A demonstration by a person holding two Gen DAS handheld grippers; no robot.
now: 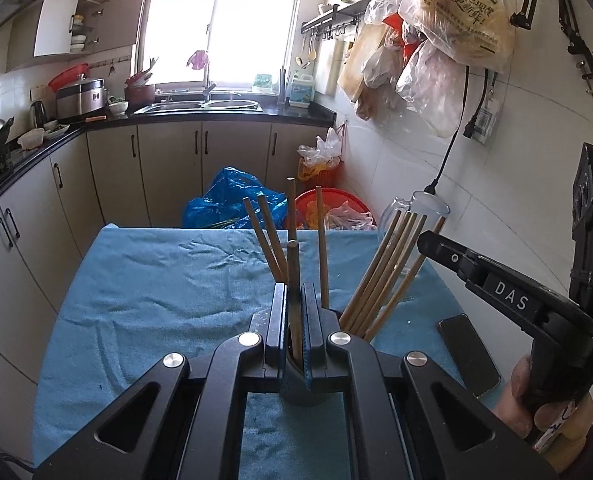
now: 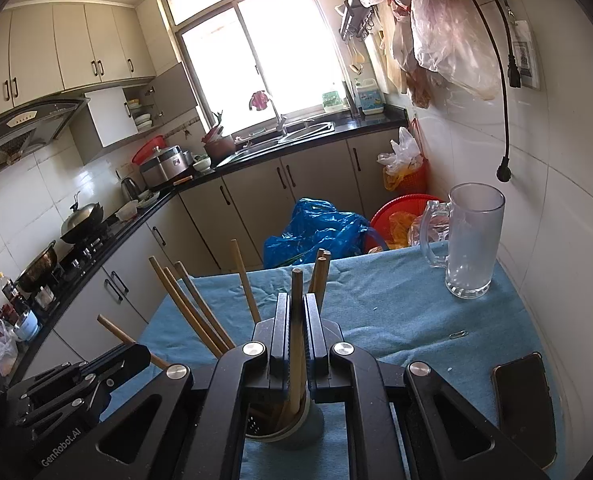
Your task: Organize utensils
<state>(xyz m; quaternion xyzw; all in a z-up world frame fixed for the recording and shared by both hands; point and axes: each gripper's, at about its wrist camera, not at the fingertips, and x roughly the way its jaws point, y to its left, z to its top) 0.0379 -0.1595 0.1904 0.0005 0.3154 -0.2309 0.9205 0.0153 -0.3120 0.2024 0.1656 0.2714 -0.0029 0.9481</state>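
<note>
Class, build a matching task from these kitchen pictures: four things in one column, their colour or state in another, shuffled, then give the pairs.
Things:
1. glass mug
2. table cloth
3. phone
4. right gripper

States:
a. blue, wrinkled
b. lying flat, dark screen
c. upright, empty
d. shut on a chopstick

Pairs: 1-c, 2-a, 3-b, 4-d

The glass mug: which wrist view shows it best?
The right wrist view. There the glass mug stands whole and unobstructed on the blue cloth, handle and base visible. In the left wrist view the mug is mostly hidden behind the chopsticks, with only its rim and handle showing.
</note>
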